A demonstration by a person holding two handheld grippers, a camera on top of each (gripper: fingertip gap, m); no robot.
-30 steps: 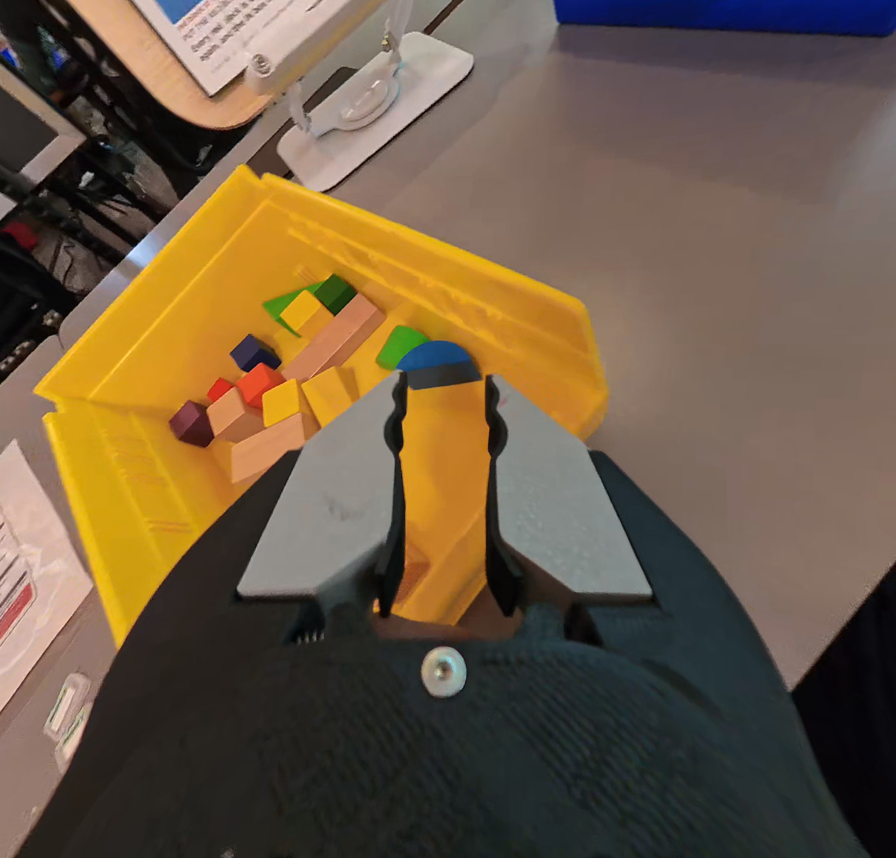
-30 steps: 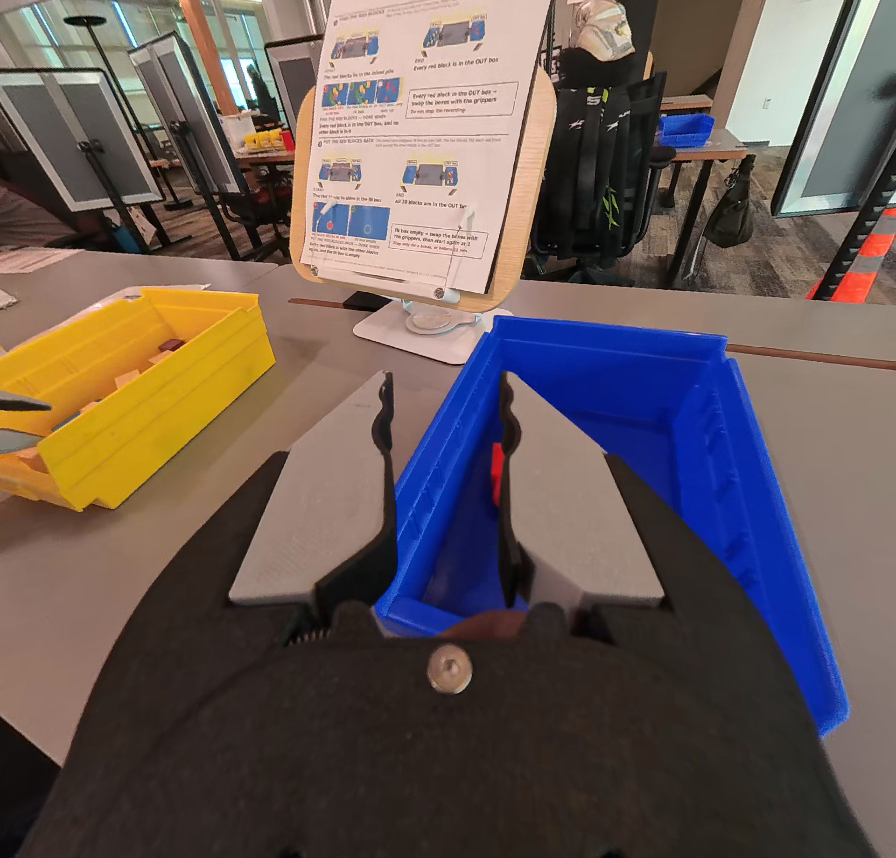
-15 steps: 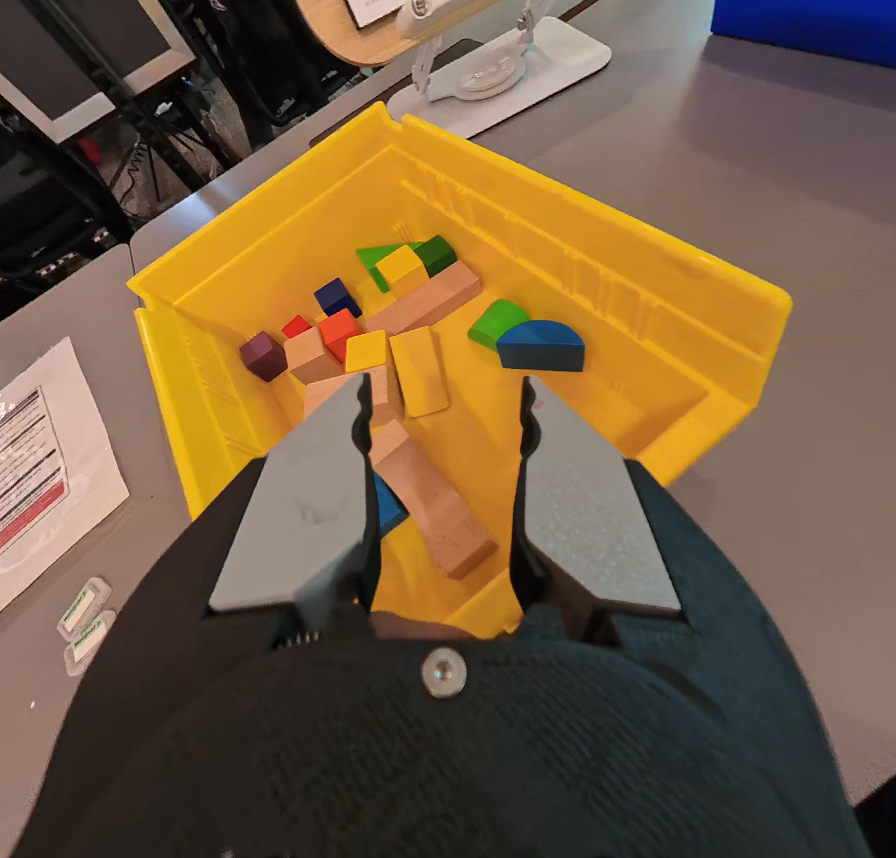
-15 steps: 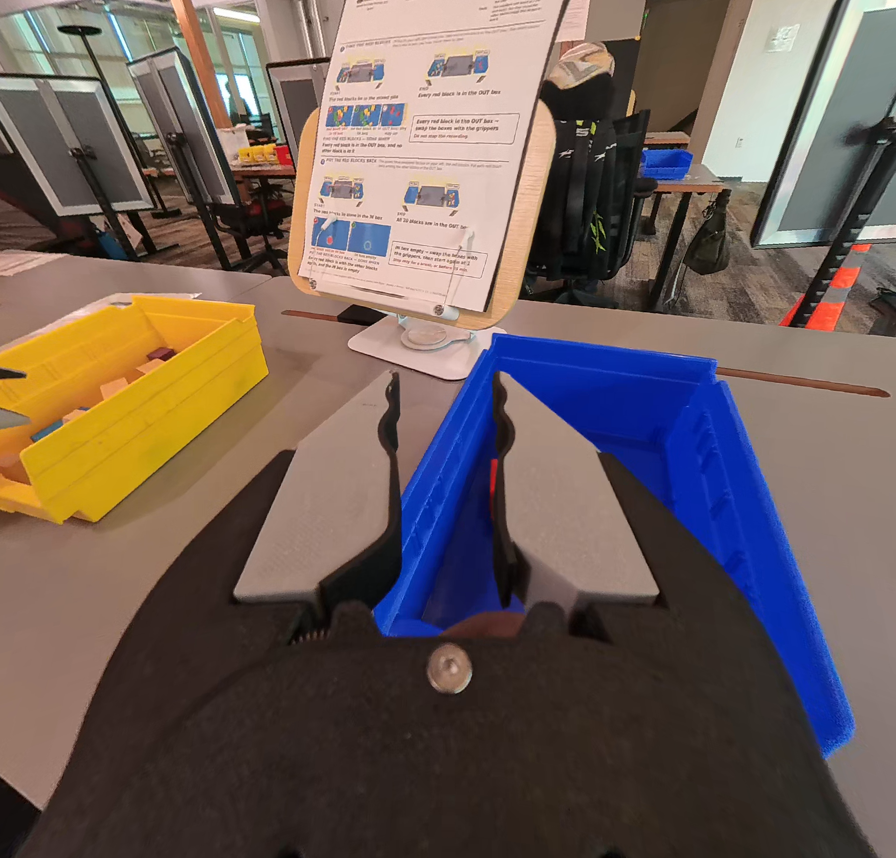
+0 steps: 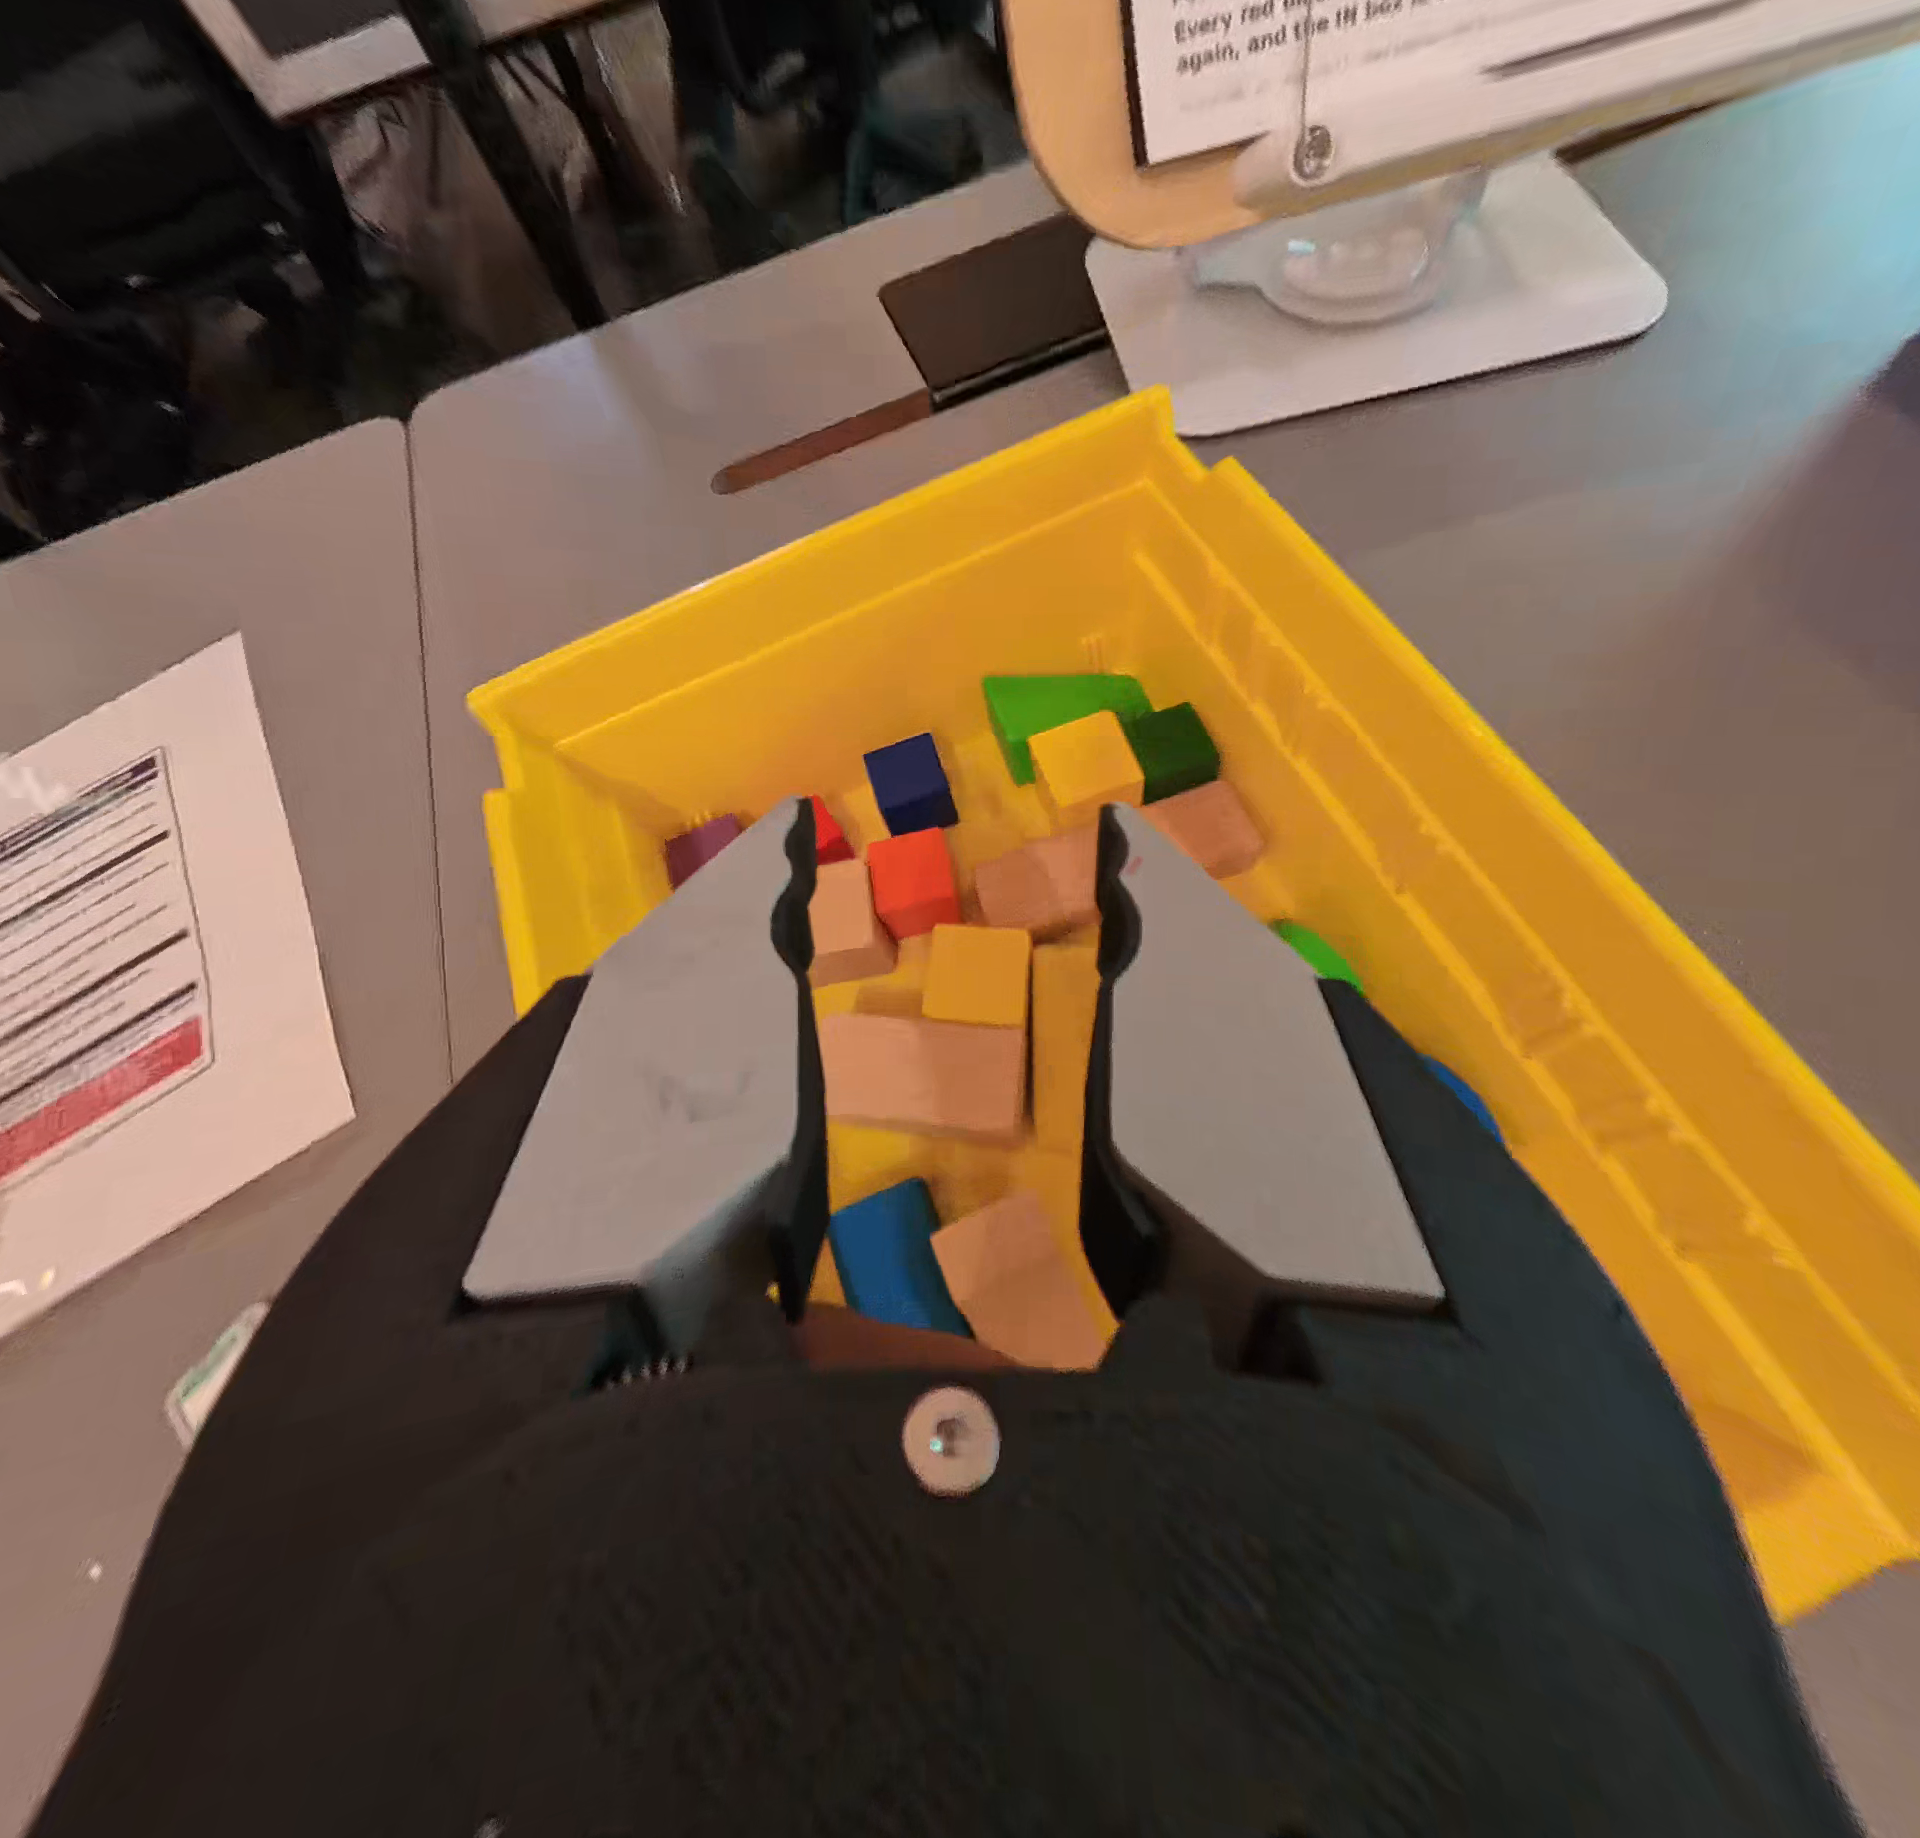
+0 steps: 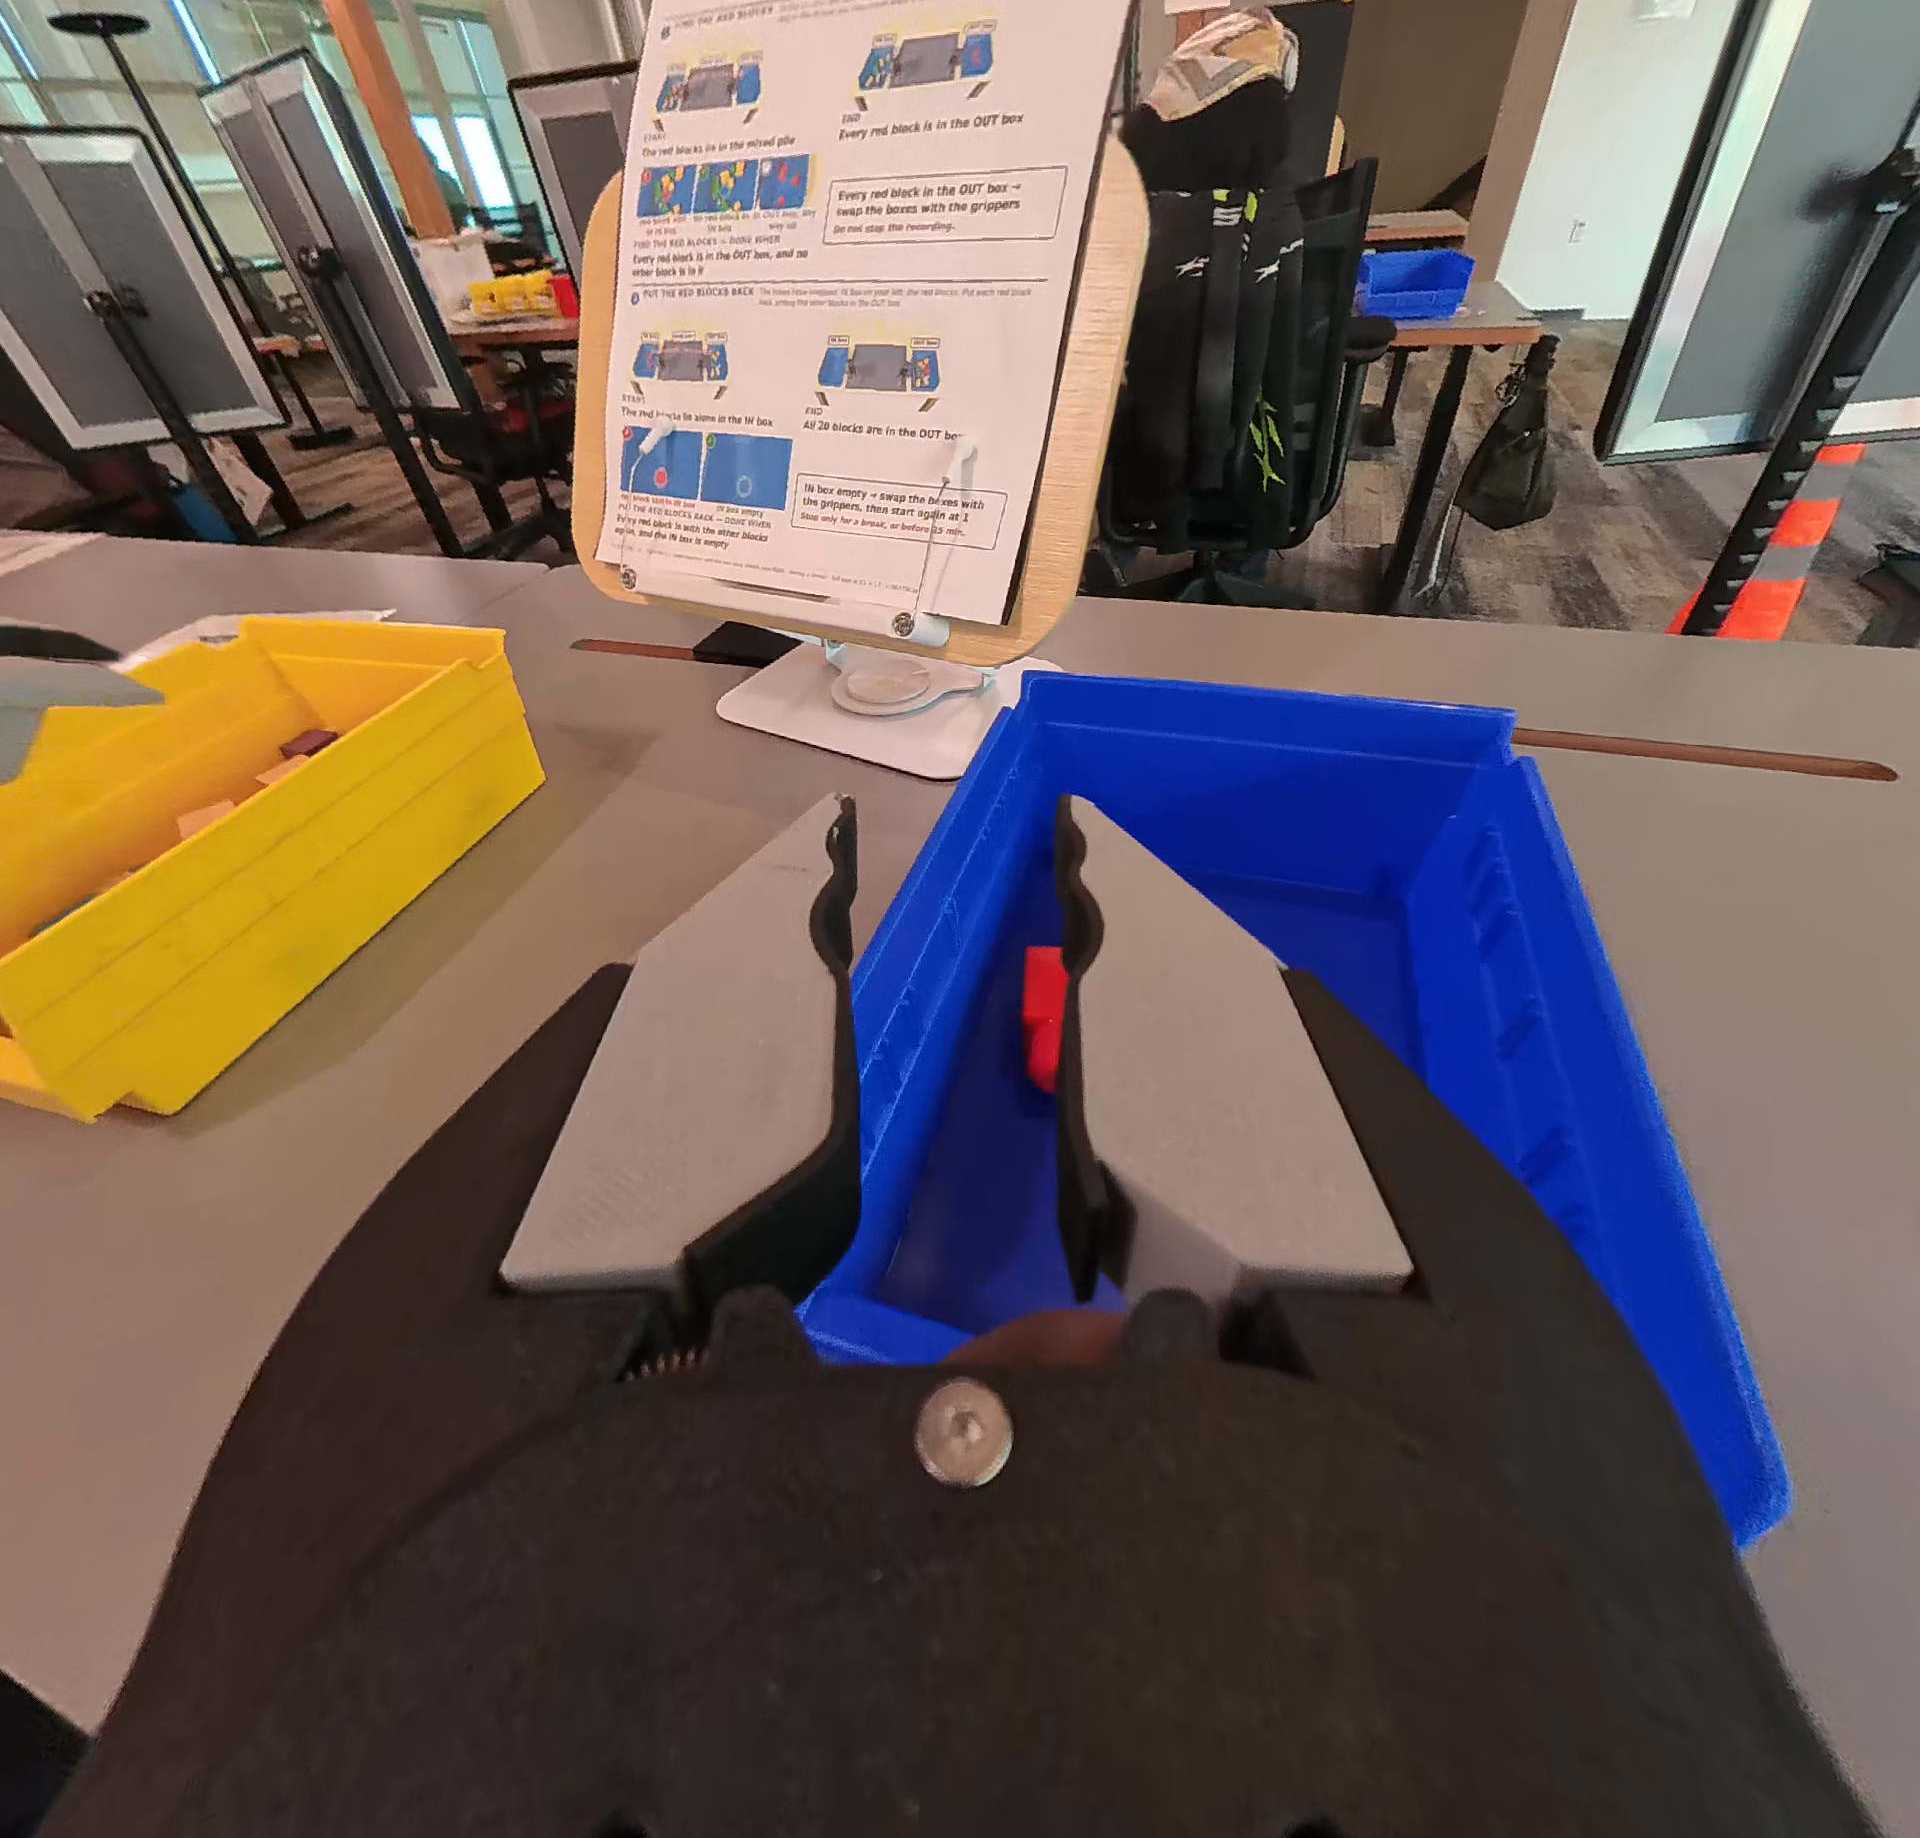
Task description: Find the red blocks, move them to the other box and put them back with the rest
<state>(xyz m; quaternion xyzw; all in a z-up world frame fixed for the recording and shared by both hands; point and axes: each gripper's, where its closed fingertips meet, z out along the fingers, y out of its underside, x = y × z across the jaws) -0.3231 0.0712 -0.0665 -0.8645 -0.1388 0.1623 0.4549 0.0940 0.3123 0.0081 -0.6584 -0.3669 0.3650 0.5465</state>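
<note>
Left gripper (image 5: 951, 838) has swung over the yellow box (image 5: 1455, 915), jaws spread and empty, framing the orange-red block (image 5: 912, 879) mid-frame; pick likely next.

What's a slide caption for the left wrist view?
Open left gripper poised over the yellow box of mixed blocks, its fingers framing an orange-red cube, with a red block by its left finger.

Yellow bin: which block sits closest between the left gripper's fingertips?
The orange-red cube, just past the open left gripper; the navy cube lies farther back.
</note>
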